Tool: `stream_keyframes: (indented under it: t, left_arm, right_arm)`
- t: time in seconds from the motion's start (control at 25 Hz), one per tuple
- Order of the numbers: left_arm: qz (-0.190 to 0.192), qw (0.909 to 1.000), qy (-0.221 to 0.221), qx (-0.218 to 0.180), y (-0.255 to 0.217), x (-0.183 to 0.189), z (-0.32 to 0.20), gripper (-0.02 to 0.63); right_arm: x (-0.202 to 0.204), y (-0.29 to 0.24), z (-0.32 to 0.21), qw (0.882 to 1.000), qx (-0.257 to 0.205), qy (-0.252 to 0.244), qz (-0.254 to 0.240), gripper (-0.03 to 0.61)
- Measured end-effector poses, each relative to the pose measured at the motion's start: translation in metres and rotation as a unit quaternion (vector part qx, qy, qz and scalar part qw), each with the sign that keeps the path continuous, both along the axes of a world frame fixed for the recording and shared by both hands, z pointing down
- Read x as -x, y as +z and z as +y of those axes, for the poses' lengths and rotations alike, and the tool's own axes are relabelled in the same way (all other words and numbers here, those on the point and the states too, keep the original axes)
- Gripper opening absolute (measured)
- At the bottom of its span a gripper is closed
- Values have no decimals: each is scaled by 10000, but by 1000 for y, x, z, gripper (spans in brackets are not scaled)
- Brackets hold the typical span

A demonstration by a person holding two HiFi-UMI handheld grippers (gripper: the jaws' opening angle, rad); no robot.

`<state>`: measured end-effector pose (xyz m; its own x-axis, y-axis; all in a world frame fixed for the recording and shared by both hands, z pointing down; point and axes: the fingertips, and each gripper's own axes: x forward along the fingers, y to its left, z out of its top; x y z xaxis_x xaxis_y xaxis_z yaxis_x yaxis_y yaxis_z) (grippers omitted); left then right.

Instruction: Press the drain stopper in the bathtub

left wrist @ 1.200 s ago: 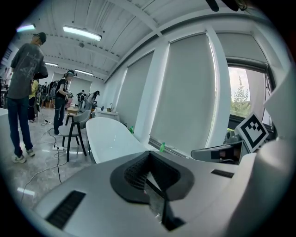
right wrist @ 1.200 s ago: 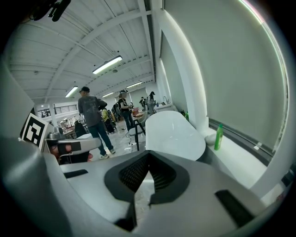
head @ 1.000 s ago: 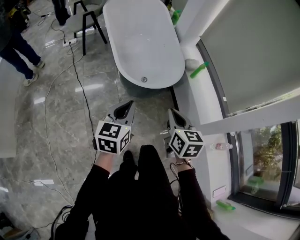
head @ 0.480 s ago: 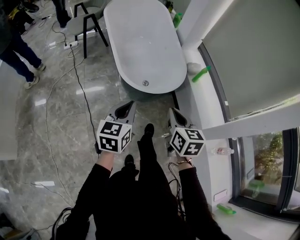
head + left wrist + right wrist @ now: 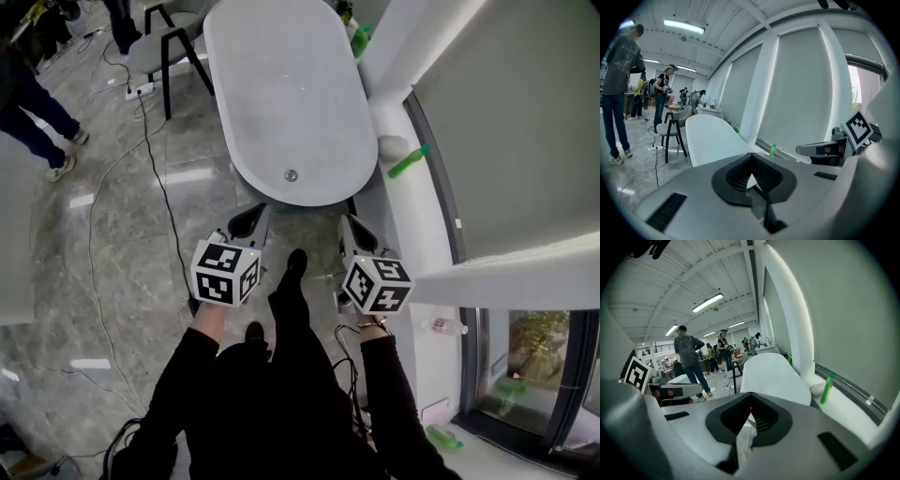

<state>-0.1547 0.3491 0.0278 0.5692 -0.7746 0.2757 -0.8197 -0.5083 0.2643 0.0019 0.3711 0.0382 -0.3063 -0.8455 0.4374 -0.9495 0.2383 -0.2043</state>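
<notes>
A white oval bathtub [image 5: 281, 56] stands ahead on the marble floor, also seen as bathtub [image 5: 710, 138] and bathtub [image 5: 771, 373]. Its small round metal drain stopper [image 5: 291, 175] sits in the near end of the basin. My left gripper [image 5: 250, 214] and right gripper [image 5: 348, 221] hover side by side at waist height, short of the tub's near rim. Both are shut with nothing held; the jaw tips meet in each gripper view. The stopper is hidden in both gripper views.
A white window ledge [image 5: 398, 202] runs along the tub's right, carrying a green bottle [image 5: 409, 161] and a white pouch [image 5: 393, 146]. A grey chair [image 5: 164, 42] and a black cable [image 5: 164, 202] lie left of the tub. People [image 5: 33, 103] stand at far left.
The view has advanced toward the tub, whose near end and stopper now sit lower and closer. A foot has stepped forward between the grippers. Both grippers keep their pose.
</notes>
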Motion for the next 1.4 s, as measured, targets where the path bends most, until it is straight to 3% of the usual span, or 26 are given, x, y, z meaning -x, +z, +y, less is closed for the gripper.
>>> stream_keyframes:
  t: [0.4, 0.8, 1.4]
  left_arm:
    - [-131, 9984, -122, 537, 43, -40, -98, 5]
    - [-516, 9922, -259, 1107, 93, -86, -182, 5]
    - [-692, 9822, -213, 1733, 175, -119, -277, 5]
  right_arm:
    - [-40, 38, -108, 9987, 478, -197, -43, 2]
    - [-75, 93, -191, 9923, 1035, -667, -115, 2]
    - [-83, 177, -263, 9816, 1759, -715, -226, 2]
